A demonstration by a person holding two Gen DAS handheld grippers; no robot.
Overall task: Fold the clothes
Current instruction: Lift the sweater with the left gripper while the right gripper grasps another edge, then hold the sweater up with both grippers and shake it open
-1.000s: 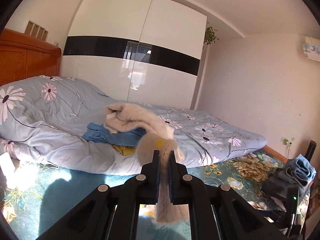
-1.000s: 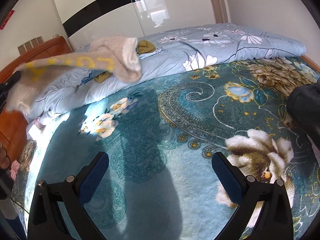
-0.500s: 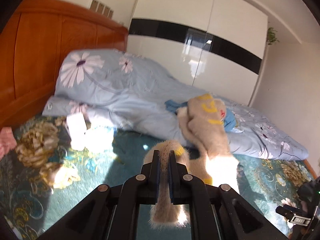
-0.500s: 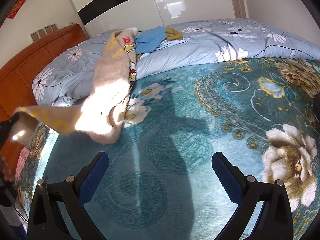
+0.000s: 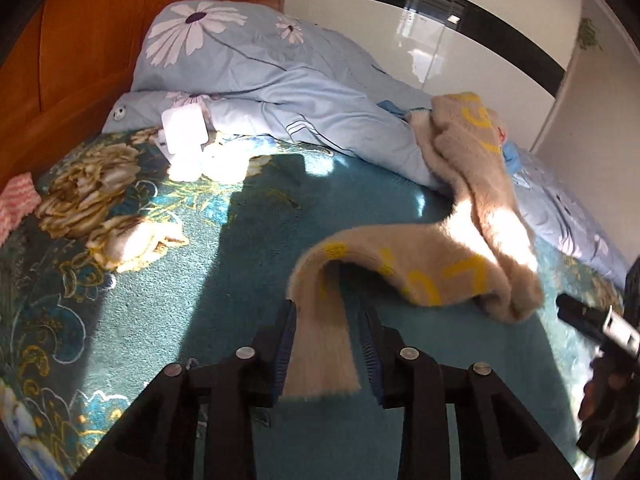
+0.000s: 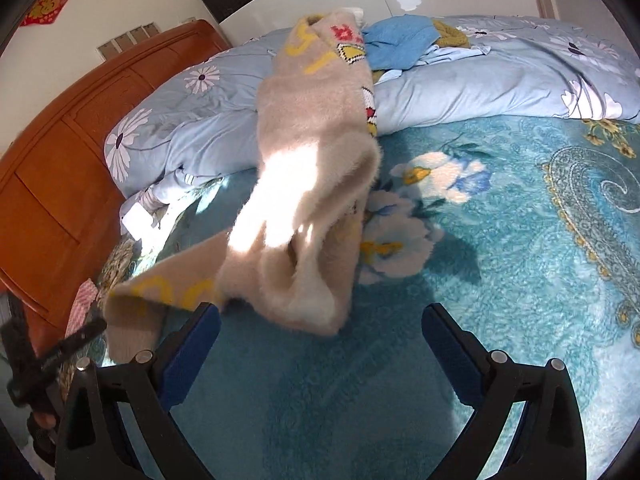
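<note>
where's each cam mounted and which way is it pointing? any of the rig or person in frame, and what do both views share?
Left wrist: on the left gripper, looking along its fingers over the teal blanket toward the headboard; the jaws stand apart around the beige sweater; the right gripper shows at the right edge.
Right wrist: on the right gripper, jaws wide open, facing the duvet; the left gripper shows at lower left.
Shared: sweater, blanket, duvet, headboard.

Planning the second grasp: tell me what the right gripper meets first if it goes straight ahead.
Probably the bunched end of the beige sweater, hanging just ahead of the open right gripper; the teal blanket lies below. Depth is uncertain.
</note>
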